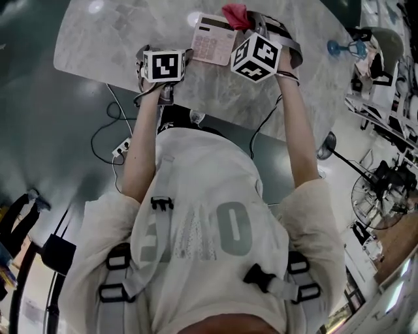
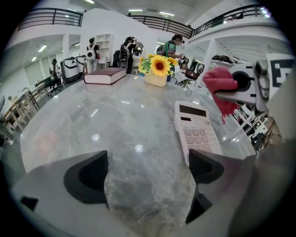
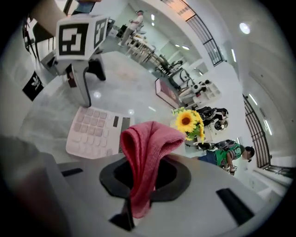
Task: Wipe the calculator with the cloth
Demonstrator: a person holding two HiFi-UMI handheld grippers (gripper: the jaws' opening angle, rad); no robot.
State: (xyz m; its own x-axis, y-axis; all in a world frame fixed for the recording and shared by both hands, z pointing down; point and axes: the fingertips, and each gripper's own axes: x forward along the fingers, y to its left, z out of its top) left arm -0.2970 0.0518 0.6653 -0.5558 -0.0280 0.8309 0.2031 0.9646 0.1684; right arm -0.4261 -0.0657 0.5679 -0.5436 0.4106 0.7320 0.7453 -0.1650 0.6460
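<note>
The right gripper [image 3: 144, 178] pinches the red cloth [image 3: 150, 143] near the calculator [image 3: 92, 132]; the left gripper [image 2: 145, 169] gapes wide, empty, over the worktop [image 2: 115, 120].

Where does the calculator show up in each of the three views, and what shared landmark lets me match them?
Head view: the calculator lies at top centre on the table.
Left gripper view: right of centre, keys facing up.
Right gripper view: left of centre, behind the cloth.
Shared landmark: the red cloth, close to the calculator's display end in every view.
</note>
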